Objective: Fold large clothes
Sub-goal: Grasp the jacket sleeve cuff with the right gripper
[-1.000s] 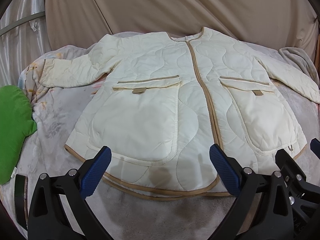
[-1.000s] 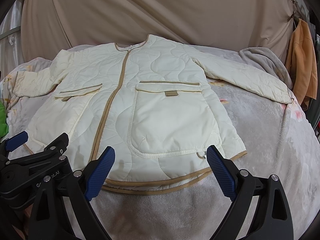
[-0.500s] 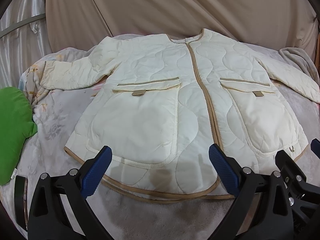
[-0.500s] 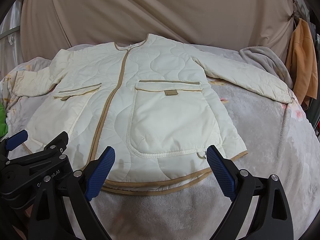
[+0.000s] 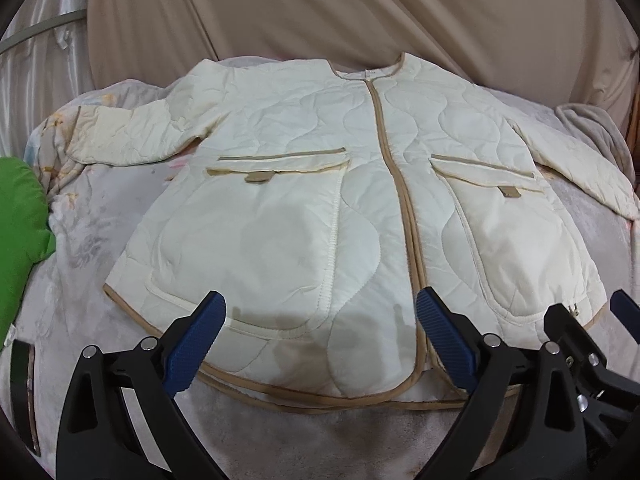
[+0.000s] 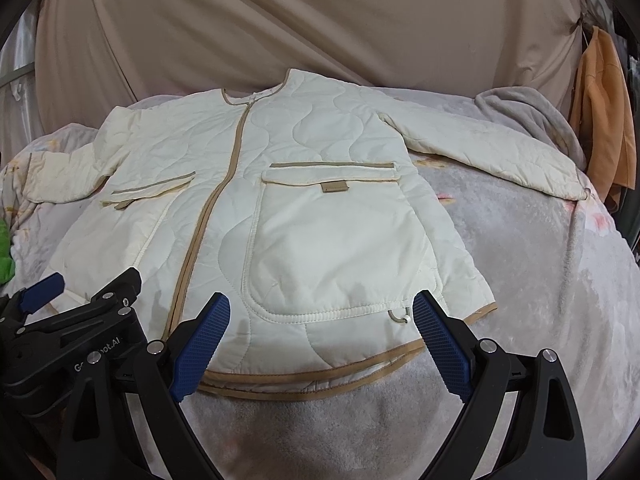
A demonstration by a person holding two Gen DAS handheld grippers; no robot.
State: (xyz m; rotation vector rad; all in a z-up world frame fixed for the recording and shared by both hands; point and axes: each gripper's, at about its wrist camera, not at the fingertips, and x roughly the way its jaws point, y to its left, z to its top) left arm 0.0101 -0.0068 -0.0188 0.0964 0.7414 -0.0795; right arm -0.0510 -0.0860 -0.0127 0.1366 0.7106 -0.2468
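A cream quilted jacket (image 5: 328, 200) with tan trim lies flat and face up on a pale blanket-covered bed (image 5: 92, 216), both sleeves spread out; it also shows in the right wrist view (image 6: 304, 208). My left gripper (image 5: 320, 340) is open and empty, hovering just above the hem on the jacket's left half. My right gripper (image 6: 320, 340) is open and empty above the hem below the right pocket. Each gripper shows at the edge of the other's view, the right one (image 5: 580, 344) and the left one (image 6: 80, 320).
A green cushion (image 5: 20, 236) lies at the bed's left edge. A grey blanket (image 6: 528, 116) is bunched at the back right, an orange garment (image 6: 604, 116) hangs beyond it. A beige drape (image 6: 320, 20) backs the bed. A dark flat object (image 5: 24, 392) lies near left.
Both grippers have crept slightly forward toward the jacket hem. The jacket has not moved.
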